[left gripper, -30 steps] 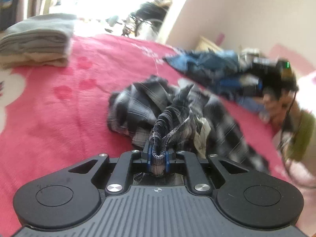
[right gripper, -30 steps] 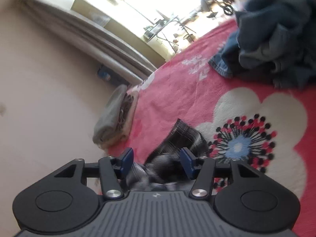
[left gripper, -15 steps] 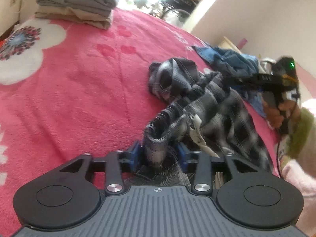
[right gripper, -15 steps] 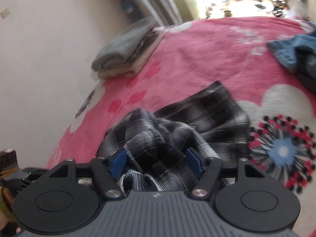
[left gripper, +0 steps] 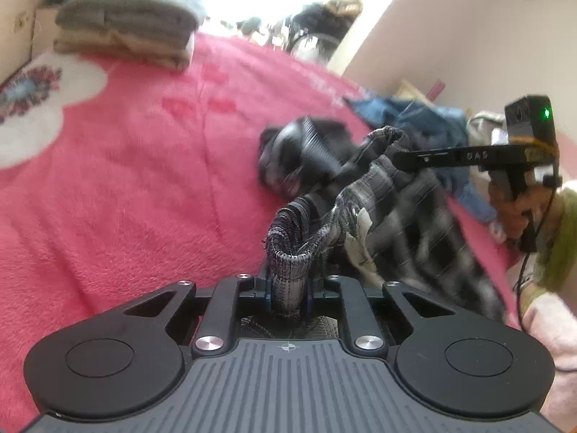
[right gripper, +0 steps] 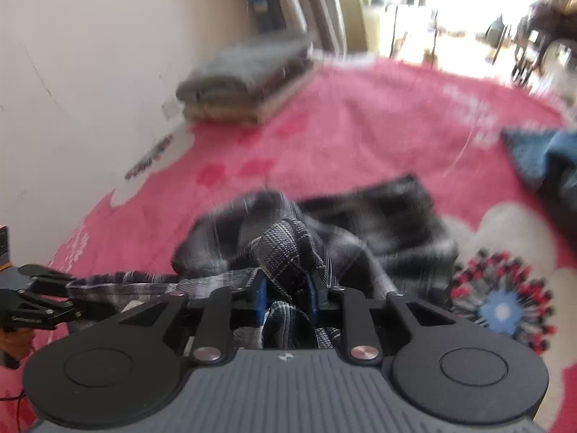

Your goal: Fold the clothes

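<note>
A soft, limp plaid garment [left gripper: 360, 195] on a pink blanket [left gripper: 144, 180] is being pinched along its bunched edge as both grippers, left [left gripper: 287, 294] and right [right gripper: 286, 297], are closing, cloth between their jaws.

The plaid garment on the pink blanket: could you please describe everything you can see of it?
The plaid garment is a dark grey, black and white checked woven fabric, crumpled and unfolded on the pink fleece blanket. A white label shows inside. Its ribbed edge is bunched between the closing jaws of the left gripper; another fold sits between the closing jaws of the right gripper. A taut band of cloth runs between them. Part lies flat towards a flower print.
</note>
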A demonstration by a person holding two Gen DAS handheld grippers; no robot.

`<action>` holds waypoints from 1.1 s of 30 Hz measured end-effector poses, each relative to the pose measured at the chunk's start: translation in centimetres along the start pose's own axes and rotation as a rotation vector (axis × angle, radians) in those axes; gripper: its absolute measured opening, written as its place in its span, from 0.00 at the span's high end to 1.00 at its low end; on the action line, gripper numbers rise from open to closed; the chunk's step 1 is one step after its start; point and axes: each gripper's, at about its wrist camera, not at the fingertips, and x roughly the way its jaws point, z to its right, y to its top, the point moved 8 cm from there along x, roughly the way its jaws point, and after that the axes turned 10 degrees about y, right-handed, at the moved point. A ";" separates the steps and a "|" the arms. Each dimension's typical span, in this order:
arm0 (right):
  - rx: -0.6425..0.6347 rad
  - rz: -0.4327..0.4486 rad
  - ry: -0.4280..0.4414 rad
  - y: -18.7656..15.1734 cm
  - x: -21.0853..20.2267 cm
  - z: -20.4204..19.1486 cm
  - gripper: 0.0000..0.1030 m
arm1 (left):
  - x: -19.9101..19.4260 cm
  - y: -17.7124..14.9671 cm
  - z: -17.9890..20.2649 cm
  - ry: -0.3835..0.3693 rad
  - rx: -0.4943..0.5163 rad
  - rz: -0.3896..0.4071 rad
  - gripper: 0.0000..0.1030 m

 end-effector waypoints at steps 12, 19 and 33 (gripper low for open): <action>-0.044 0.501 -0.279 4.8 -20.6 -4.9 0.82 | -12.9 10.2 13.1 -0.238 0.080 0.302 0.90; -0.123 0.789 -0.532 15.5 -43.6 -5.9 0.83 | -22.3 24.9 30.0 -0.474 0.188 0.517 0.91; -0.450 1.201 -0.790 32.1 -73.0 -22.3 0.83 | -46.5 34.9 45.7 -0.775 0.250 0.964 0.91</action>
